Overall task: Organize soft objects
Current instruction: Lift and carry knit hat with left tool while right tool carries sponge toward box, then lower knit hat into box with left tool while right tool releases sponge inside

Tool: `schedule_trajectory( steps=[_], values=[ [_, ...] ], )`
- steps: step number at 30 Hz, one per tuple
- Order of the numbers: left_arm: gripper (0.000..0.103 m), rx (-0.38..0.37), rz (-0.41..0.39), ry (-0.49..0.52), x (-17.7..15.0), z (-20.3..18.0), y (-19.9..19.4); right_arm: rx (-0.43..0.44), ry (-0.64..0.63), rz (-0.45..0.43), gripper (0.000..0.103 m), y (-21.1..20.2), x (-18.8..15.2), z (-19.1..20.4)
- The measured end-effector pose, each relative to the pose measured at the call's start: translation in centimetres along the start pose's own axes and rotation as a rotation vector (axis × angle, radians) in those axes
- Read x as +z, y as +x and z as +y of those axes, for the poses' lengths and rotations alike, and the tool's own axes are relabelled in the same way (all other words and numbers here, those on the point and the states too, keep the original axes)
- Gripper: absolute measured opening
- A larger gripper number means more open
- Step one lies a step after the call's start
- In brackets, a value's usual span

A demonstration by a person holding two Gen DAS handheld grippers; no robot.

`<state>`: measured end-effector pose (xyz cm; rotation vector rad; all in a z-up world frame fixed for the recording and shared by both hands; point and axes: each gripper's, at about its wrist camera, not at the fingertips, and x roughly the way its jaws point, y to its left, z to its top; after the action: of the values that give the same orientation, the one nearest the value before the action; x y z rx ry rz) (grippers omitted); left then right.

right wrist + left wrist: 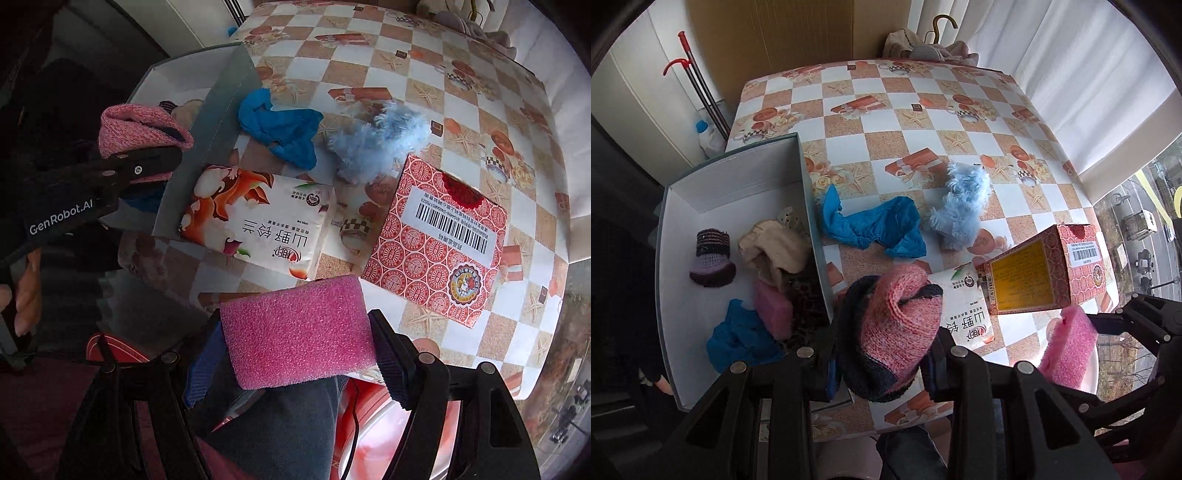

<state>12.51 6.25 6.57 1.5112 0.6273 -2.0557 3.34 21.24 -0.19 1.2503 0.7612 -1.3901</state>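
L gripper (882, 354) clamps knit sock (897, 325), long axis up-frame; R gripper (299, 339) clamps pink sponge (295, 332), crosswise; tissue pack (258, 221), red box (436, 251) ahead.

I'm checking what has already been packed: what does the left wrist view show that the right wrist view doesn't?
Only the left wrist view shows the inside of the box: a purple knit piece, a beige cloth, a pink sponge and a blue cloth.

Only the right wrist view shows the tissue pack whole, and a hand.

Both show the left gripper shut on the pink knit item, the right gripper shut on the pink foam block, and the fluffy blue toy.
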Motion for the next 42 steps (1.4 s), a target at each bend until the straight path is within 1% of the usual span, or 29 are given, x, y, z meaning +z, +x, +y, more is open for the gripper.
schedule_trajectory(
  steps=[7,11,17,30,42],
  values=[
    [0.037,0.045,-0.021,-0.132,-0.8,4.5,-0.9,-0.019,-0.037,-0.052,0.076,-0.9,3.8,2.4],
    [0.037,0.063,-0.025,-0.189,-1.4,6.3,-1.1,0.001,-0.053,-0.05,0.076,-0.9,5.6,3.7],
    [0.037,0.087,-0.018,-0.258,-2.1,8.4,-0.9,-0.019,-0.105,-0.06,0.076,-0.7,8.0,6.0],
    [0.037,0.147,-0.002,-0.34,-2.3,11.7,-0.4,-0.041,-0.199,-0.076,0.076,-0.5,12.3,10.3],
    [0.037,0.169,0.028,-0.382,-2.0,13.8,0.9,-0.034,-0.219,-0.071,0.076,0.4,15.4,12.3]
  ],
)
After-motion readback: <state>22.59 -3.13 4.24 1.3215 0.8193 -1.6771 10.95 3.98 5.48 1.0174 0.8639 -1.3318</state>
